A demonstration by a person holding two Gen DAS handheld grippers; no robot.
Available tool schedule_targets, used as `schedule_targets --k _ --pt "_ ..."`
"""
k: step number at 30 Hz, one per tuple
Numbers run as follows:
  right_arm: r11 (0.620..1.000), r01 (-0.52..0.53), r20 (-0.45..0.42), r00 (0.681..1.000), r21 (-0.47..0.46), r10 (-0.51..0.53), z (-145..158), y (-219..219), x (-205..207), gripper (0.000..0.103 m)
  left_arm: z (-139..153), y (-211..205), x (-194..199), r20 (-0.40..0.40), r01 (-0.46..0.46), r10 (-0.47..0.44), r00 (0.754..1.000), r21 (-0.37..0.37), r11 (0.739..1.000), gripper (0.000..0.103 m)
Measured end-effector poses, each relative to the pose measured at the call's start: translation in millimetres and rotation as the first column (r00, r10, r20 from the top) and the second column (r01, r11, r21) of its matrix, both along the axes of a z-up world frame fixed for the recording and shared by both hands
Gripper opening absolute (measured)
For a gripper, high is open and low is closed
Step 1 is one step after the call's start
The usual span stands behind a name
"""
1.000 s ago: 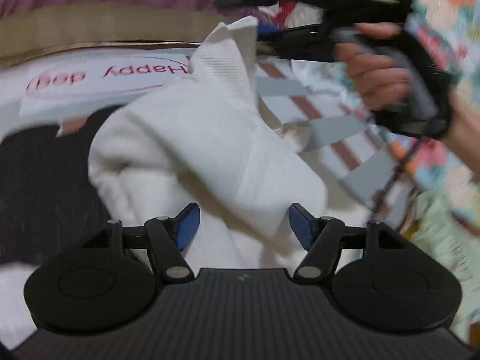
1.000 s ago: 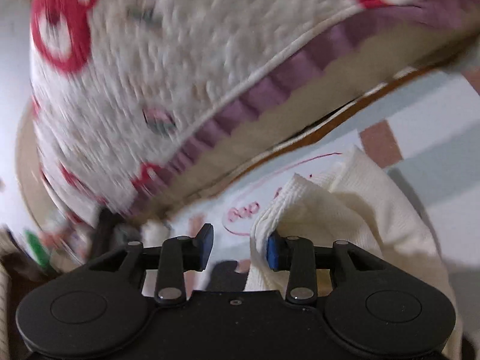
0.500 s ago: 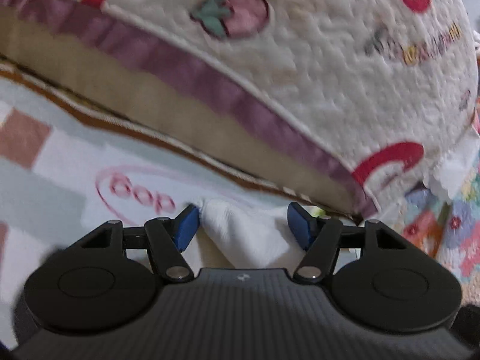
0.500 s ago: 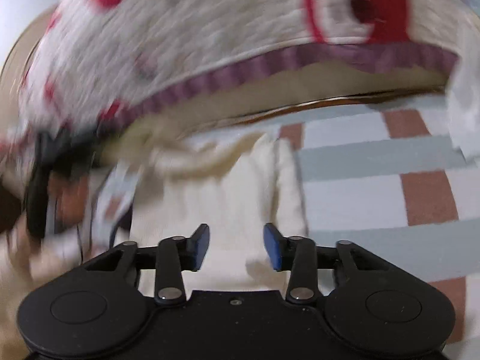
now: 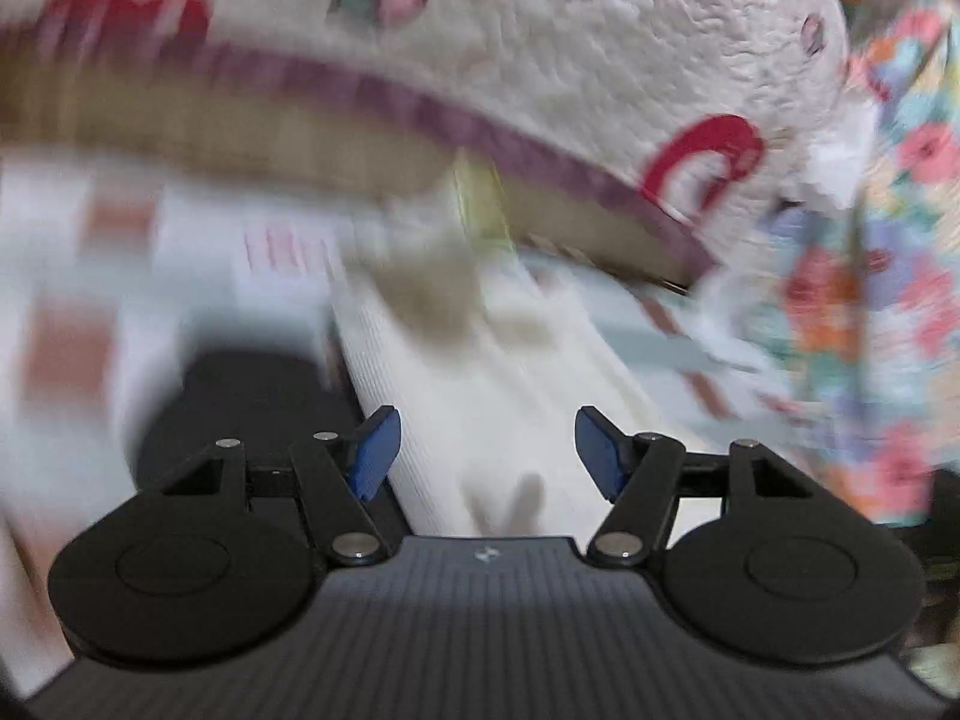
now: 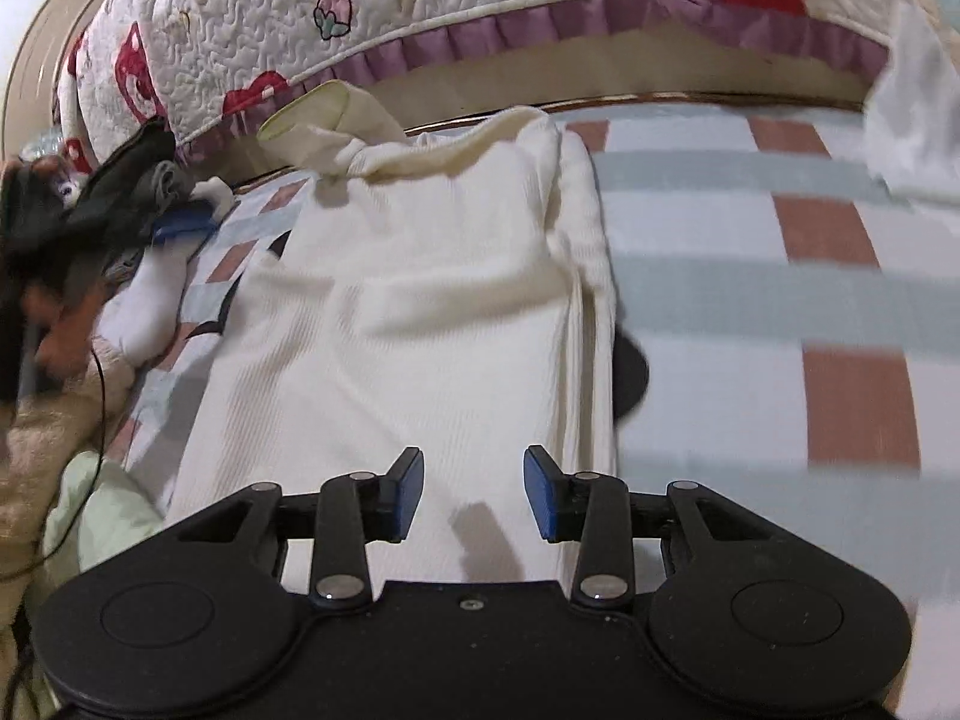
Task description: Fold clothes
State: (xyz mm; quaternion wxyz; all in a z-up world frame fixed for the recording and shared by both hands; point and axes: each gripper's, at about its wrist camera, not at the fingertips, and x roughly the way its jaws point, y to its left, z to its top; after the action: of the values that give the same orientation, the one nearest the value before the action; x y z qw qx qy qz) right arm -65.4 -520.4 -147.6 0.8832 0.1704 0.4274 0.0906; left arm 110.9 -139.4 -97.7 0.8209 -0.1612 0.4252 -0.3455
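A cream ribbed garment [image 6: 432, 300] lies flat in a long folded strip on the checked sheet [image 6: 750, 300], its collar end bunched near the quilt. My right gripper [image 6: 474, 492] hovers over the near end, open; the cloth lies under its blue pads, not pinched. In the blurred left wrist view the same garment [image 5: 480, 396] runs away below my left gripper [image 5: 483, 456], which is open with nothing between its pads. A person's hand holds the left gripper [image 6: 180, 222] at the garment's far left corner, beside it and not gripping it.
A quilted blanket [image 6: 420, 6] with red prints and a purple frill borders the far side. White cloth [image 6: 912, 120] lies at the far right, pale green fabric [image 6: 102, 510] at the near left. Floral fabric [image 5: 870, 300] stands to the right. A dark patch [image 6: 630, 372] shows beside the garment.
The garment, bunched and lifted at one corner by the right gripper a second ago, now lies flat and long. Both grippers have swung sideways and rolled; the right one no longer holds cloth.
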Motion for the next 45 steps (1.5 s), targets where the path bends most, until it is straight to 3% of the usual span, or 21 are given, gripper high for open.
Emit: schedule_targets --k 3,5,7,9,12,16,19,22,23,26,31,33,35,37,39,42,44,45 --pt "1.000 0.015 0.003 1.000 -0.006 -0.015 -9 -1 -21 0.043 -25 2 -36 -0.154 0.041 -0.054 0.987 -0.082 0.996 0.063" --pt "0.998 0.051 0.017 0.999 0.042 -0.052 -14 -8 -30 0.043 -35 -5 -54 -0.186 0.070 -0.082 0.979 -0.068 0.995 0.064" --pt "0.996 0.066 0.026 0.997 0.068 -0.068 -17 -10 -36 0.044 -40 -16 -71 -0.184 0.124 -0.129 0.974 -0.038 0.992 0.065" --pt "0.998 0.062 0.031 0.998 0.020 -0.063 -16 -5 -38 0.045 -43 -28 -85 -0.174 0.185 -0.185 0.967 -0.017 0.983 0.066" --pt "0.997 0.071 0.044 0.996 0.023 -0.072 -19 -4 -39 0.049 -47 -43 -104 -0.159 0.249 -0.244 0.957 0.013 0.968 0.067" --pt "1.000 0.015 0.043 0.999 0.018 -0.015 -25 0 -37 0.051 -55 -46 -121 -0.134 0.252 -0.239 0.962 0.087 0.964 0.068" --pt "1.000 0.010 0.028 1.000 -0.003 -0.010 -30 -1 -34 0.051 -62 -49 -129 -0.063 0.261 -0.256 0.965 0.092 0.961 0.066" --pt "0.999 0.028 0.038 0.999 0.020 -0.029 -31 -5 -34 0.051 -60 -54 -127 -0.041 0.258 -0.256 0.966 0.065 0.964 0.066" --pt "0.999 0.024 0.048 0.999 0.034 -0.025 -31 -6 -35 0.051 -60 -54 -125 -0.038 0.250 -0.249 0.968 0.037 0.967 0.064" --pt "0.999 -0.001 0.071 0.997 0.039 -0.001 -31 -7 -35 0.051 -58 -46 -119 -0.038 0.199 -0.200 0.979 -0.031 0.980 0.025" --pt "1.000 -0.029 0.147 0.989 0.009 0.027 -25 -7 -44 0.048 -49 -43 -137 -0.029 0.199 -0.199 0.980 -0.025 0.980 0.023" --pt "0.999 -0.032 0.183 0.983 -0.012 0.033 -24 -6 -46 0.022 -50 -50 -146 -0.020 0.216 -0.215 0.976 0.028 0.976 0.023" --pt "1.000 -0.012 0.230 0.973 -0.023 0.017 -22 -3 -48 0.021 -52 -56 -148 -0.019 0.200 -0.199 0.980 0.076 0.977 0.025" --pt "1.000 0.003 0.234 0.972 -0.023 0.002 -23 -1 -46 0.022 -52 -55 -141 -0.026 0.147 -0.145 0.989 0.076 0.986 0.033" --pt "1.000 0.011 0.221 0.975 -0.015 -0.007 -28 -1 -42 0.028 -52 -58 -134 0.007 0.128 -0.129 0.992 0.090 0.988 0.053" --pt "1.000 0.023 0.191 0.981 -0.003 -0.022 -38 -3 -33 0.040 -59 -65 -124 0.030 0.116 -0.120 0.992 0.114 0.987 0.061" --pt "0.999 0.019 0.191 0.981 0.037 -0.026 -44 -5 -27 0.040 -69 -67 -121 -0.017 0.127 -0.126 0.992 0.061 0.990 0.051" --pt "0.998 0.006 0.202 0.979 0.061 -0.019 -45 -6 -26 0.033 -71 -68 -121 -0.038 0.133 -0.132 0.991 0.027 0.991 0.021"
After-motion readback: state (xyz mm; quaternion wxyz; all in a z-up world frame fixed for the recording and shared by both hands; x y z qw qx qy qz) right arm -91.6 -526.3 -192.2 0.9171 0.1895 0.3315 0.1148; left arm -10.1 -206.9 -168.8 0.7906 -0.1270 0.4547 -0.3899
